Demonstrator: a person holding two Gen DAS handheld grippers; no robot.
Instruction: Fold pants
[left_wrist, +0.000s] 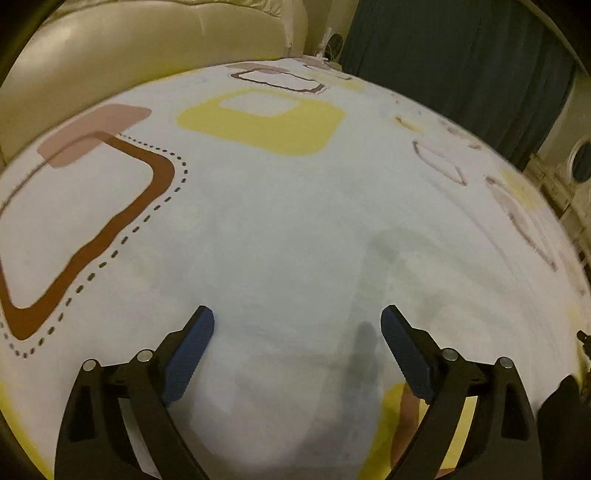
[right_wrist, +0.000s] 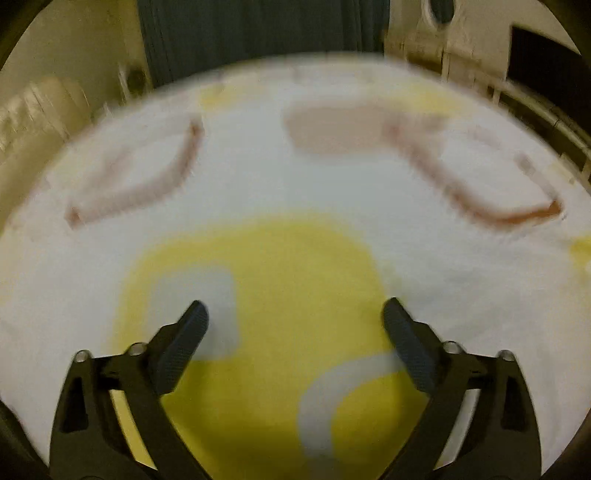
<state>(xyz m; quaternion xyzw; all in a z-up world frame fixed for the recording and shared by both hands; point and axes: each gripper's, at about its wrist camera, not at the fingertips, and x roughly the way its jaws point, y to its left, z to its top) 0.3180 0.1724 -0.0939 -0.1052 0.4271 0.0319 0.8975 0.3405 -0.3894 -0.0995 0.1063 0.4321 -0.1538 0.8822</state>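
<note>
No pants show in either view. My left gripper (left_wrist: 297, 317) is open and empty, its blue-padded fingers spread wide above a white bed sheet (left_wrist: 280, 229) printed with yellow and brown squares. My right gripper (right_wrist: 295, 312) is also open and empty, held over a large yellow square (right_wrist: 295, 280) of the same sheet (right_wrist: 258, 177). The right wrist view is blurred by motion.
A cream padded headboard (left_wrist: 147, 40) stands behind the bed at the upper left. A dark curtain (left_wrist: 461, 55) hangs at the back, and it also shows in the right wrist view (right_wrist: 258, 29). Pale furniture (left_wrist: 576, 173) stands beyond the bed's right edge.
</note>
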